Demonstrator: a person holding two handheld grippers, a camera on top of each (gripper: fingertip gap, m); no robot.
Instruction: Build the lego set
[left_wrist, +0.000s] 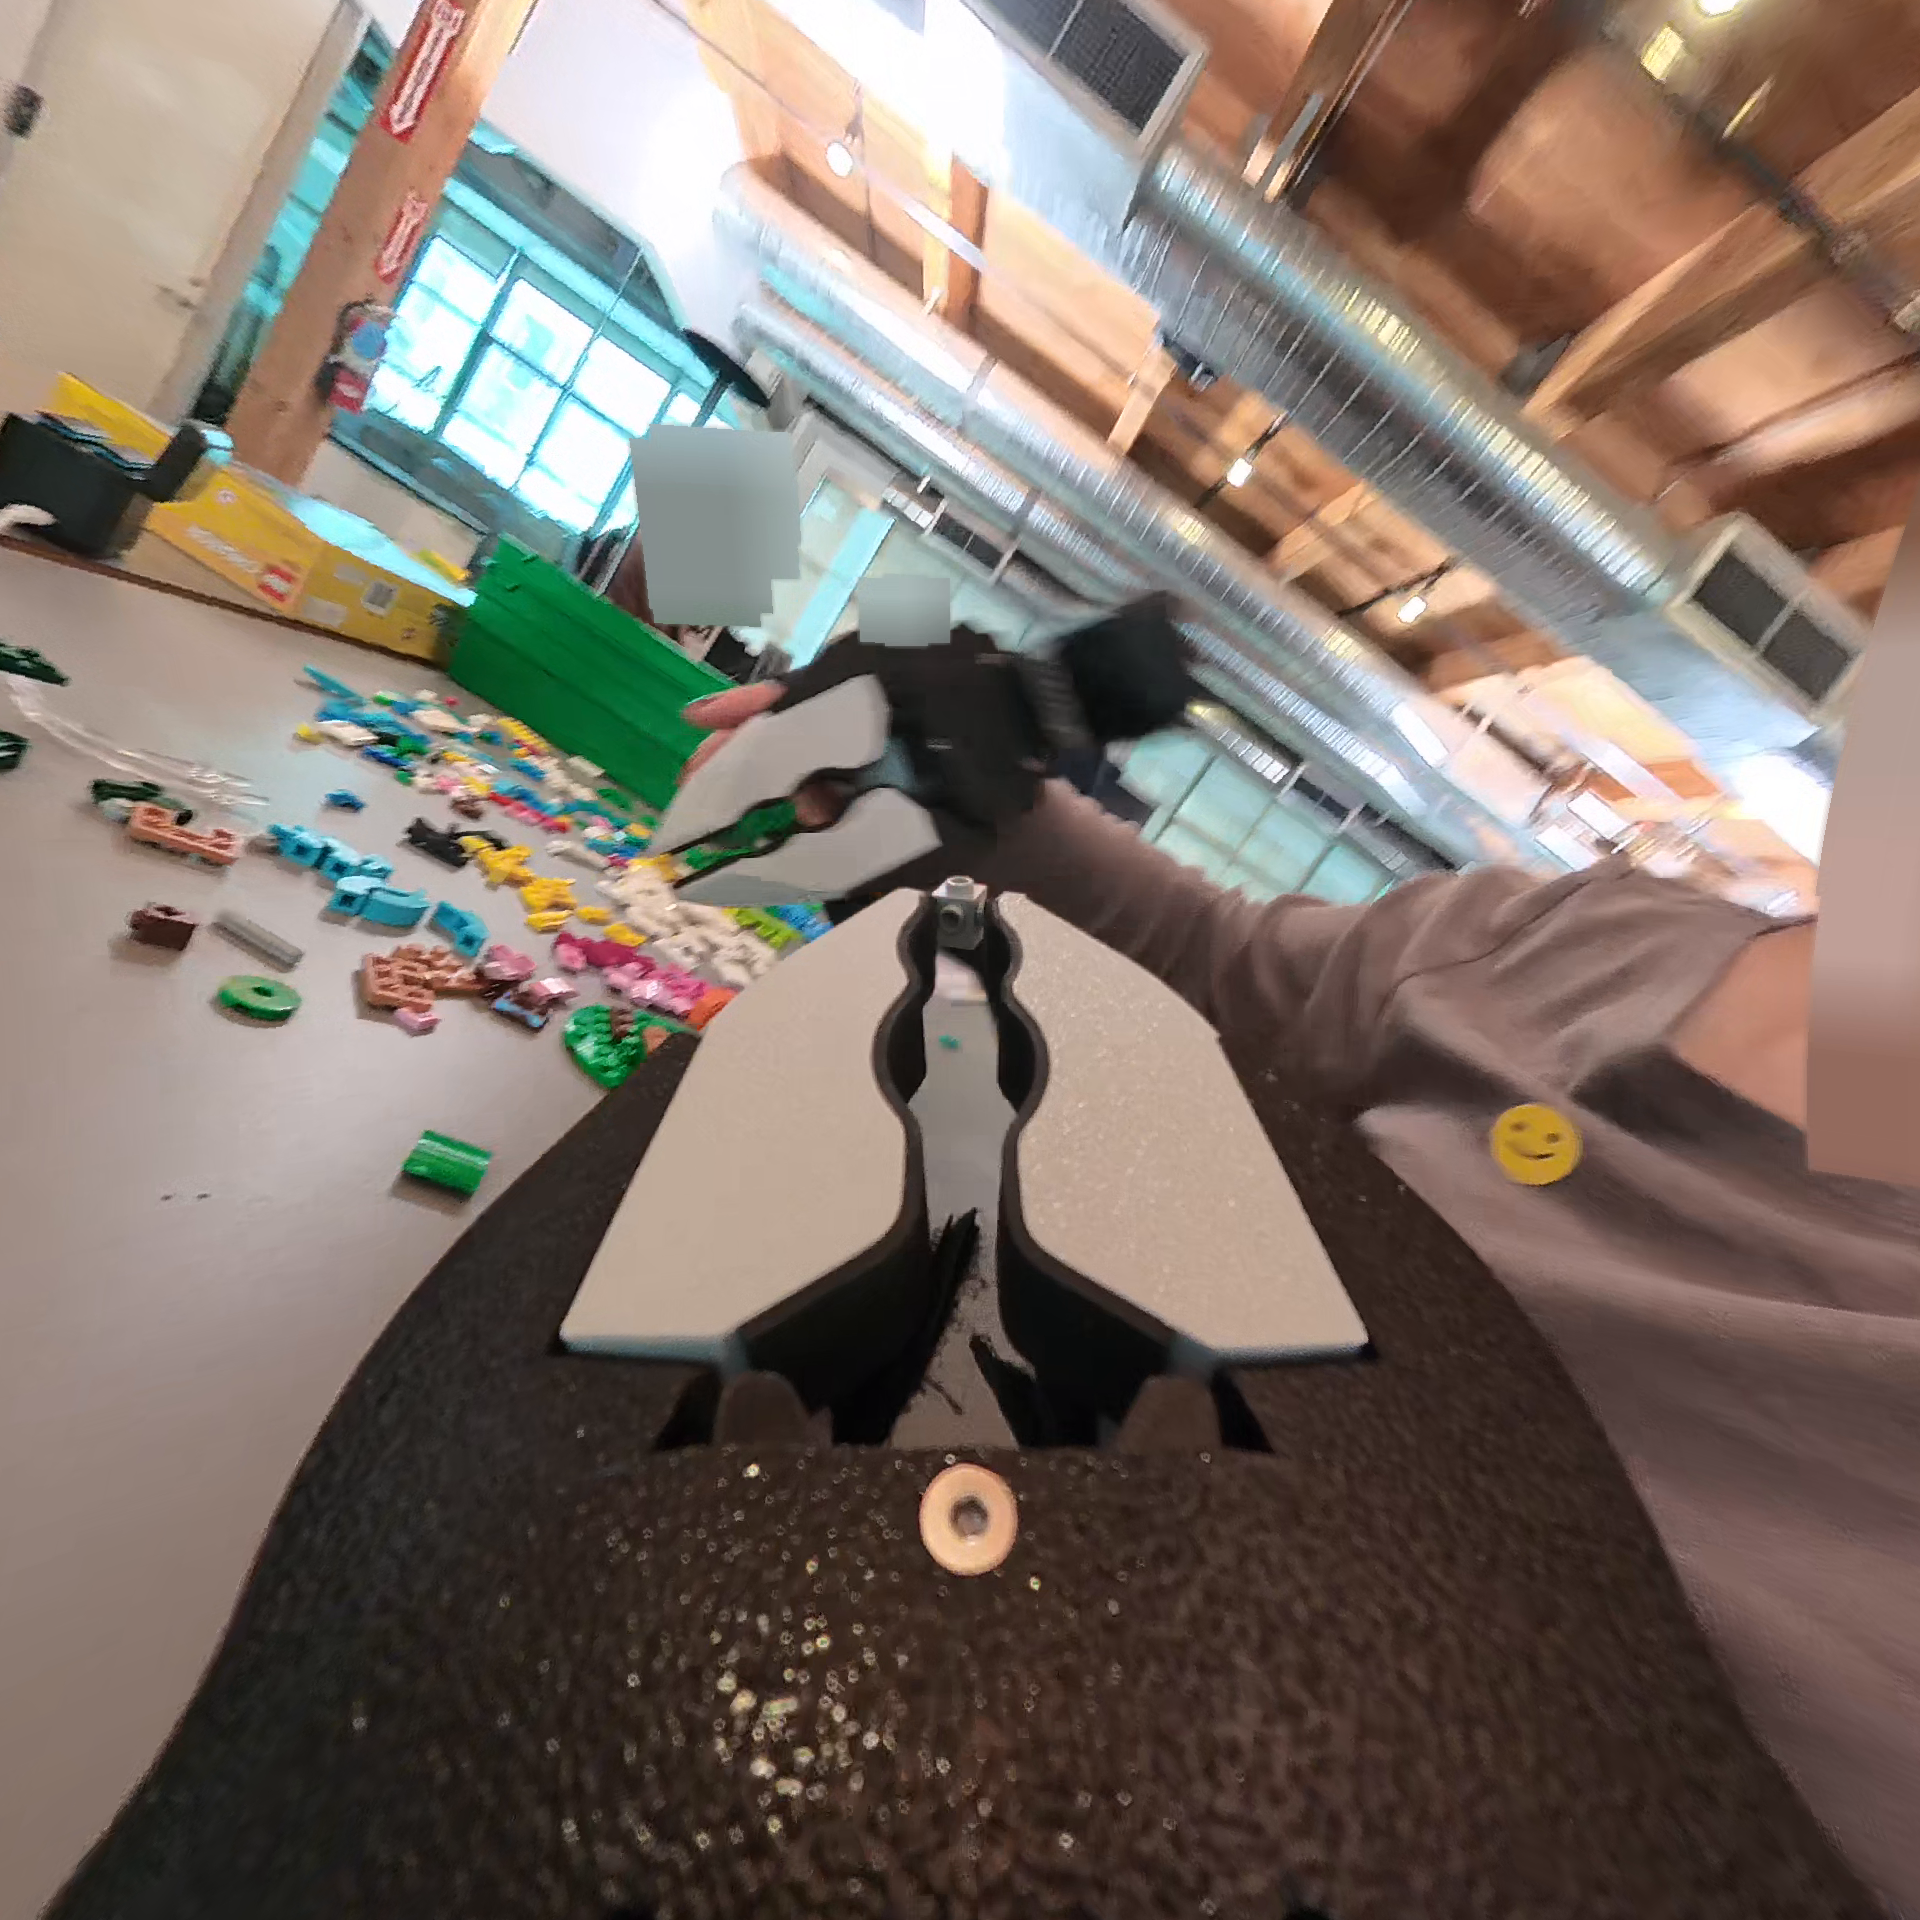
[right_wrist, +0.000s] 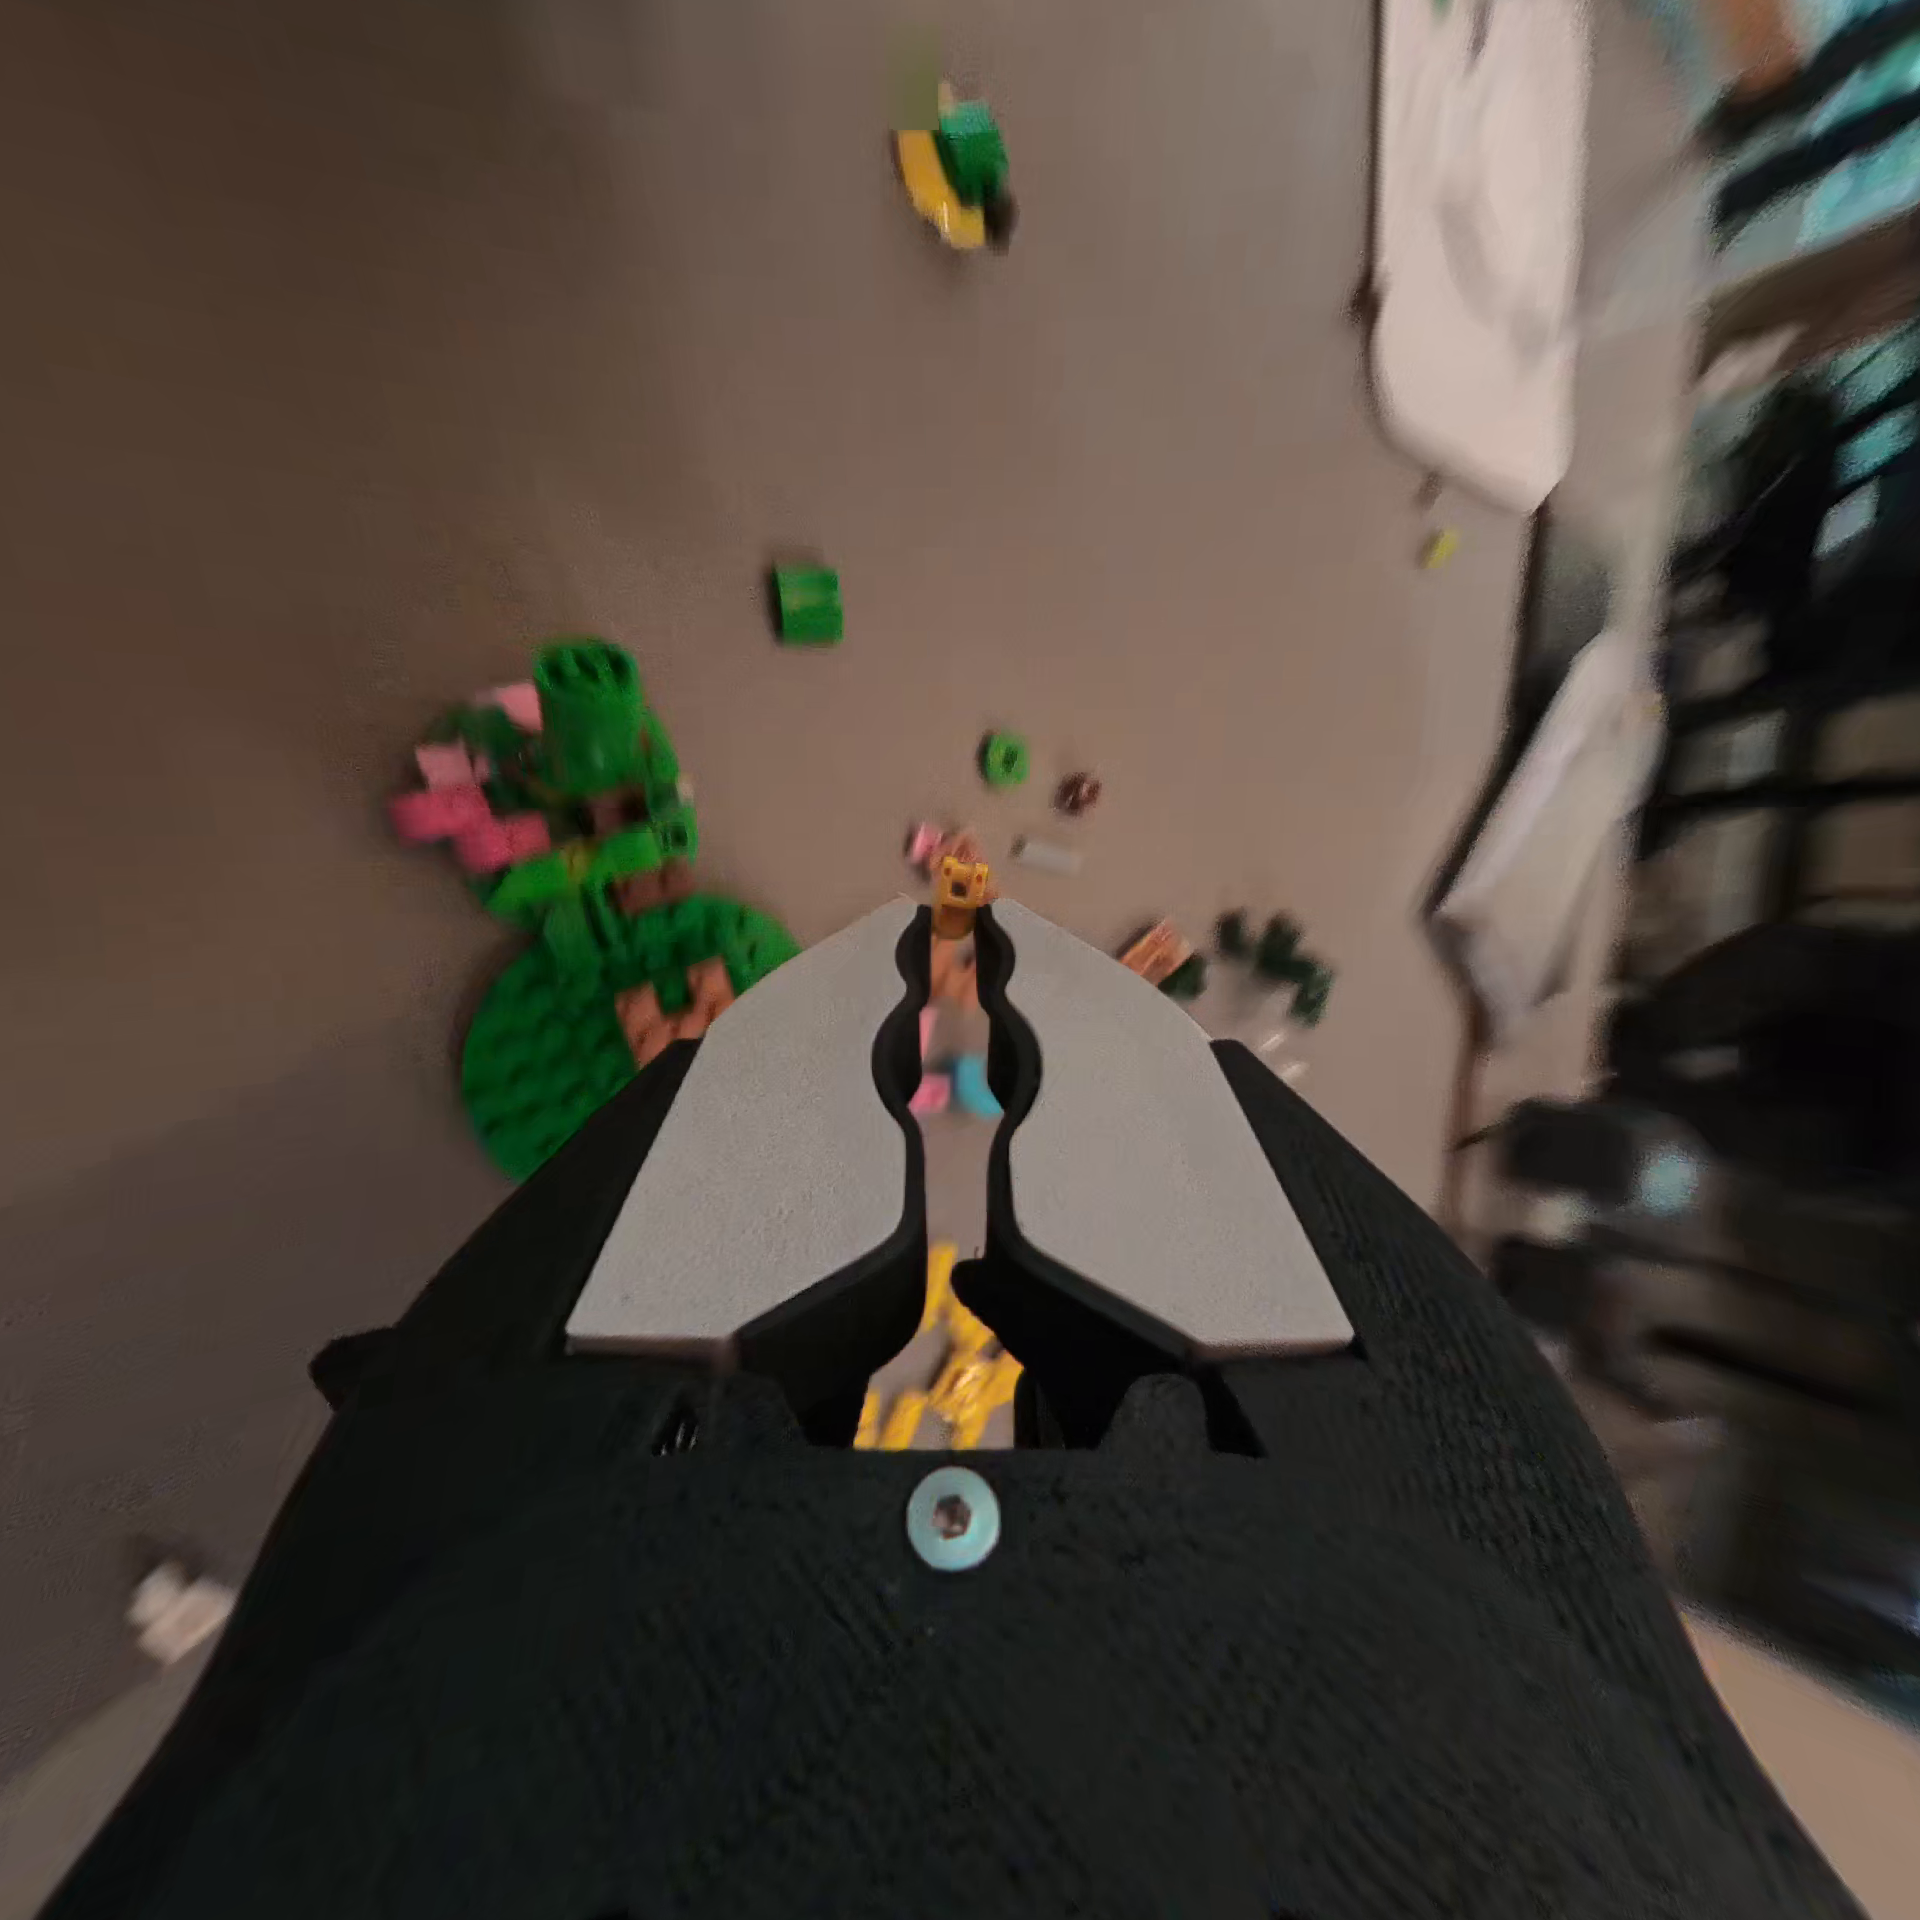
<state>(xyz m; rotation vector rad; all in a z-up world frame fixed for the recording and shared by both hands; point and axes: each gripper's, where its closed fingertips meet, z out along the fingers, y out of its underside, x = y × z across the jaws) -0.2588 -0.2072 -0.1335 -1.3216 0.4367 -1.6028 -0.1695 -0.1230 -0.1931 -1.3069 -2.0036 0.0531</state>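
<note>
My left gripper (left_wrist: 958, 920) is shut on a small grey brick (left_wrist: 958, 918) with a side stud, held in the air above the table. My right gripper (right_wrist: 958, 914) is shut on a small orange-yellow piece (right_wrist: 960, 896) at its tips, above the table. The right gripper also shows in the left wrist view (left_wrist: 790, 790), just beyond the left one, with a person's hand on it. A part-built green model with pink and brown bricks on a round green plate (right_wrist: 582, 935) lies left of the right gripper. It also shows in the left wrist view (left_wrist: 613, 1039).
A spread of loose coloured bricks (left_wrist: 499, 831) covers the grey table (left_wrist: 260, 1195). A green curved brick (left_wrist: 447, 1162), a green ring (left_wrist: 260, 997), stacked green plates (left_wrist: 582, 665) and a yellow box (left_wrist: 281, 551) lie around. The person's sleeve (left_wrist: 1351, 966) crosses right. Tip to tip, the grippers are about 15 centimetres apart.
</note>
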